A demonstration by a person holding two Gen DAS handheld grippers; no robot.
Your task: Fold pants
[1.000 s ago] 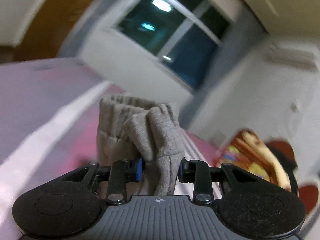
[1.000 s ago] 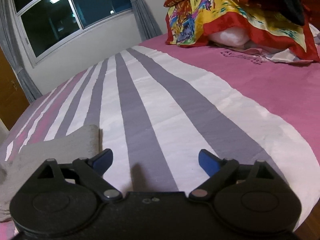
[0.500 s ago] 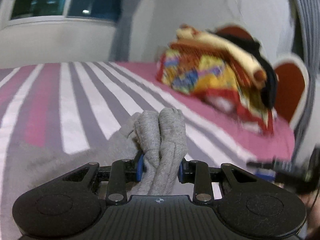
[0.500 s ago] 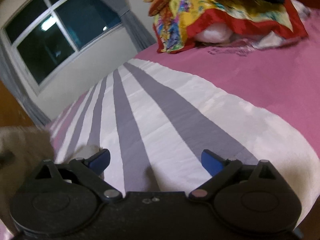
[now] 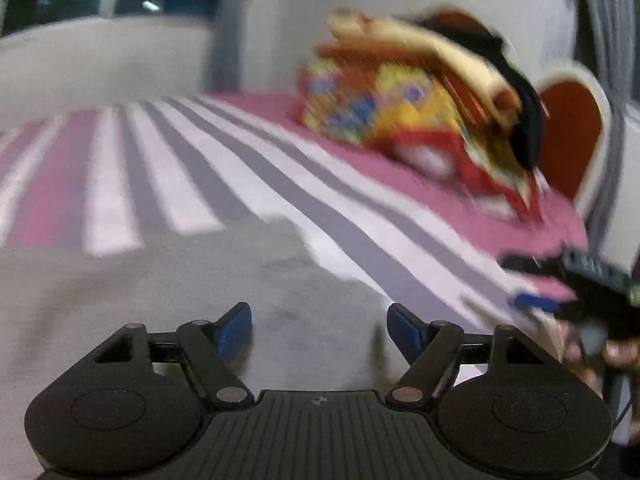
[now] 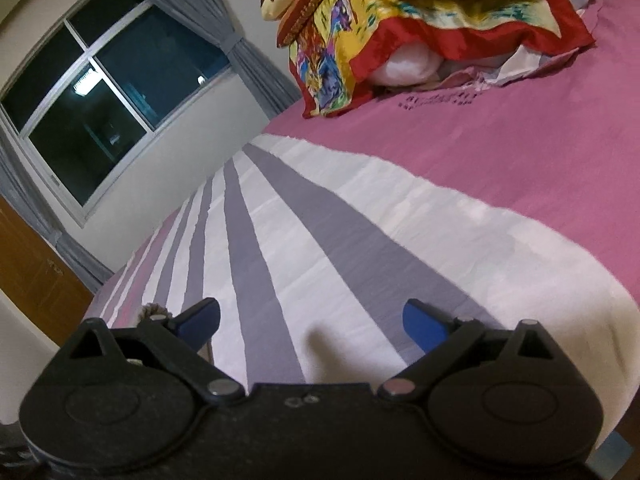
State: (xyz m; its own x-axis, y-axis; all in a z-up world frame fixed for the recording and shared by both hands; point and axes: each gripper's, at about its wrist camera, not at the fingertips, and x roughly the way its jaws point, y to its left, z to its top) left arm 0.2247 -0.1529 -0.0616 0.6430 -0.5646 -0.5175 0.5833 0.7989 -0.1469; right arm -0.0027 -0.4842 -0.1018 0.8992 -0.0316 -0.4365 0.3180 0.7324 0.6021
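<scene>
Finding both our left gripper (image 5: 319,322) and right gripper (image 6: 311,317) spread wide and empty, pants (image 5: 168,280) flat on the bed (image 6: 520,168) beneath the left, we judge a fold just laid; next calls for regrasping an edge.

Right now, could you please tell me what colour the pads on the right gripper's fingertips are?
Blue pads, tipping the black right gripper; clearest in the right wrist view.

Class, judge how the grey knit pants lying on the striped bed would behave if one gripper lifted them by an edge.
The grey knit pants look soft and lie slumped, so they would likely droop. Probably light. The fuzzy fabric should grip, not slip.
</scene>
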